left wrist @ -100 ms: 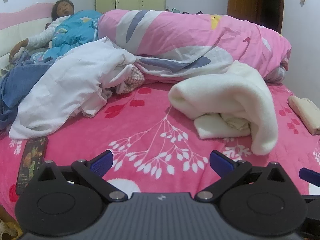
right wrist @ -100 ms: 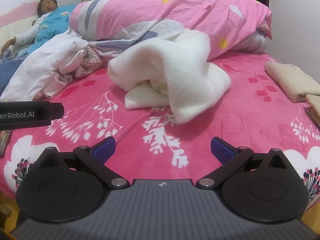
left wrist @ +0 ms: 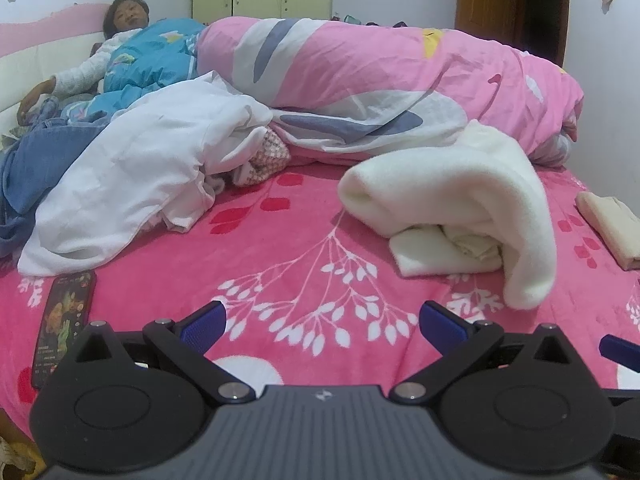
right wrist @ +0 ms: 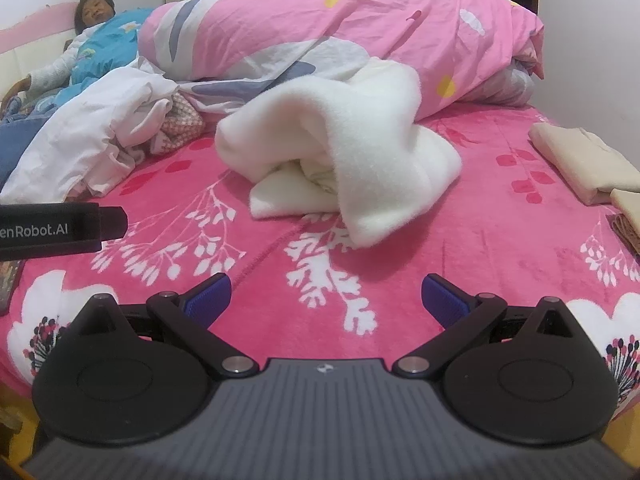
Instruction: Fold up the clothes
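A cream fleece garment (left wrist: 452, 200) (right wrist: 348, 152) lies crumpled in a heap on the pink flowered bedspread (left wrist: 312, 256) (right wrist: 440, 248). My left gripper (left wrist: 322, 322) hovers low over the bed, short of the heap, open with only bedspread between its blue pads. My right gripper (right wrist: 326, 298) is likewise open and holds nothing, with the heap straight ahead of it. A white garment (left wrist: 132, 176) (right wrist: 96, 132) and a blue one (left wrist: 28, 168) lie bunched at the left. Folded beige clothes (left wrist: 608, 224) (right wrist: 584, 164) are stacked at the right edge.
A rolled pink quilt (left wrist: 380, 76) (right wrist: 360, 36) spans the back of the bed. A person (left wrist: 120, 44) lies at the far left under a blue cover. A phone (left wrist: 64, 324) rests on the bed at the near left. The left gripper's body (right wrist: 60, 230) juts into the right wrist view.
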The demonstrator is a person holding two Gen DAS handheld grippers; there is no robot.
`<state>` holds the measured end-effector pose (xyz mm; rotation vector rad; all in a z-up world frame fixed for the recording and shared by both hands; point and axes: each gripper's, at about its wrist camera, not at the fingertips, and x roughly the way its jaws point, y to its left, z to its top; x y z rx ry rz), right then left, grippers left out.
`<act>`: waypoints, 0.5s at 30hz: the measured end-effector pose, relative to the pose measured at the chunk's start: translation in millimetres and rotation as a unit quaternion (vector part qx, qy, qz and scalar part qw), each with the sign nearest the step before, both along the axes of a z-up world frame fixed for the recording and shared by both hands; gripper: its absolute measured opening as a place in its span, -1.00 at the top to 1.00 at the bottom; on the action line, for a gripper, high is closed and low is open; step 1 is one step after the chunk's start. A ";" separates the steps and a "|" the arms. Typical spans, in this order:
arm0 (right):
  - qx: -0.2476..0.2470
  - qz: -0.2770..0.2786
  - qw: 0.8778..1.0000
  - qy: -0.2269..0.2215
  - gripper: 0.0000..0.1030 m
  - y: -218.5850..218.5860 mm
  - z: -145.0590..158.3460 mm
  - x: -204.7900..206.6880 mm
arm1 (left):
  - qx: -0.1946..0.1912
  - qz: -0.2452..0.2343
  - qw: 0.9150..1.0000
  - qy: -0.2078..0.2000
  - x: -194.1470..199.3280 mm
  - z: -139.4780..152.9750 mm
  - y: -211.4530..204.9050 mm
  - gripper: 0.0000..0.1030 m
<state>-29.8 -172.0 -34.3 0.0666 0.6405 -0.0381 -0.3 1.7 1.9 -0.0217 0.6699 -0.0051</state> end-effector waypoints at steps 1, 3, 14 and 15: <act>-0.001 -0.001 1.000 -0.001 -0.98 0.1 -0.1 -0.2 | 0.000 0.001 1.000 0.002 -0.1 0.5 0.2 -1.00; -0.003 -0.002 1.000 -0.002 -0.98 0.7 -0.6 -0.8 | -0.002 0.002 1.000 0.004 -0.4 -0.2 1.0 -1.00; -0.017 -0.012 1.000 -0.002 -0.98 3.8 3.1 -1.5 | -0.002 0.004 1.000 0.007 0.5 -7.5 1.1 -1.00; -0.017 -0.012 1.000 -0.002 -0.98 3.5 3.3 -1.3 | -0.003 0.005 1.000 0.008 0.1 -8.0 1.3 -1.00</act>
